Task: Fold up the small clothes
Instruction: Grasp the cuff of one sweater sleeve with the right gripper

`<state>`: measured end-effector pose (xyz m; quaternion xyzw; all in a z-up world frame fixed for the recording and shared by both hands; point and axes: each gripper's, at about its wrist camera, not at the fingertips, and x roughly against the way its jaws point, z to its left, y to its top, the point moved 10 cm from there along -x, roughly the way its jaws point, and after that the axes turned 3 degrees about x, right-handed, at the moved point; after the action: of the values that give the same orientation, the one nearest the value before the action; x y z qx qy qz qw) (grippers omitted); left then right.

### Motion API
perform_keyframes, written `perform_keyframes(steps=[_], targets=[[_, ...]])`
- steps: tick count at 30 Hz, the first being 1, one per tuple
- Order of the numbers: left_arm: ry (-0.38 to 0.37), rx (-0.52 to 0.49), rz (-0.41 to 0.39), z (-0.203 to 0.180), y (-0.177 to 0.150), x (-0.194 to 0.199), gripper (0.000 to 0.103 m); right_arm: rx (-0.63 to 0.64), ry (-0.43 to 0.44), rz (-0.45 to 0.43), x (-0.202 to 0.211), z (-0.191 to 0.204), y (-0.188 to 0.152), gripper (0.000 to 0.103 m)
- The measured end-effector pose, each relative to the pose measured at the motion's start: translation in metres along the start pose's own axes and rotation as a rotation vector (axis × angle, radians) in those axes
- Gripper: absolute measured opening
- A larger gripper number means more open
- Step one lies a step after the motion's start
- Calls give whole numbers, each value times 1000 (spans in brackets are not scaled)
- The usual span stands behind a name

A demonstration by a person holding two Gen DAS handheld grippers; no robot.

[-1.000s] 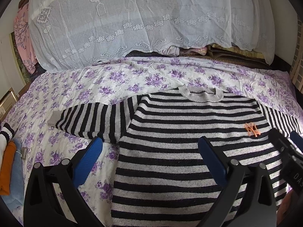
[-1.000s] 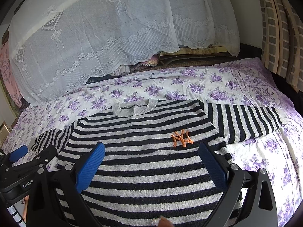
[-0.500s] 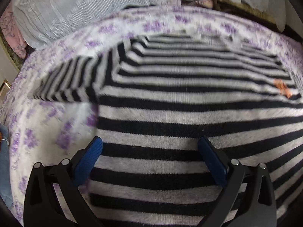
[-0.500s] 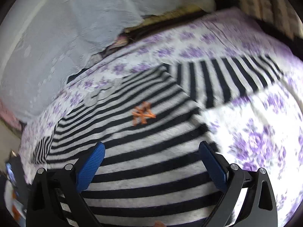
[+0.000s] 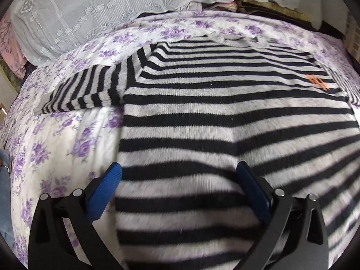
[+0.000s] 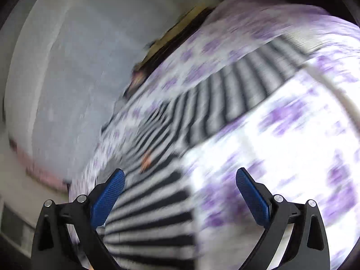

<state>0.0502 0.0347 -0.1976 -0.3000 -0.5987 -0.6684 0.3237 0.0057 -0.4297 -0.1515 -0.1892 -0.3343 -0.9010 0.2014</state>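
My left gripper (image 5: 178,173) and right gripper (image 6: 180,180) both gape wide, empty, above the fuzzy black-and-grey striped knit sweater (image 5: 225,112), spread flat across the purple-flowered bedsheet (image 5: 67,139), collar toward the lace-covered pile (image 5: 90,18).

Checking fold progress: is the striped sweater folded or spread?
Spread: the striped sweater lies flat on the floral bedsheet, its sleeve stretched sideways.

Soft, even daylight fills both views, with no hard shadows. The left wrist view is sharp toward the lace cover (image 5: 108,20) but smears near the lens, where the sweater (image 5: 225,117) stripes streak. The right wrist view is heavily motion-blurred (the bedsheet (image 6: 281,157) blows out to white). Fisheye bending and dark vignettes ring both.
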Motion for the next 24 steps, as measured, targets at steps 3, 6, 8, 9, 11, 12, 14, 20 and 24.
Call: perform_keyframes(steps=[3, 6, 8, 9, 11, 12, 14, 20, 24], targets=[[17, -51, -55, -10, 15, 17, 98, -181, -8, -41, 10, -49, 33, 99], [26, -135, -132, -40, 43, 37, 98, -258, -6, -59, 9, -72, 48, 92], [-11, -190, -158, -72, 60, 47, 98, -285, -20, -76, 3, -79, 59, 88], [-30, -214, -164, -87, 67, 50, 98, -292, -32, -83, 0, -84, 65, 85], [-60, -264, -180, -123, 82, 53, 98, -347, -63, -119, -13, -99, 84, 78], [-65, -276, -184, -136, 88, 52, 98, -383, -69, -131, -18, -107, 90, 72], [-91, -301, -167, -169, 101, 45, 98, -468, -110, -174, -25, -129, 103, 55], [-191, -251, -29, -243, 122, 1, 98, -468, -143, -307, -35, -146, 112, 19], [-125, -292, 16, -271, 101, -45, 99, -392, -136, -312, -34, -139, 113, 10]])
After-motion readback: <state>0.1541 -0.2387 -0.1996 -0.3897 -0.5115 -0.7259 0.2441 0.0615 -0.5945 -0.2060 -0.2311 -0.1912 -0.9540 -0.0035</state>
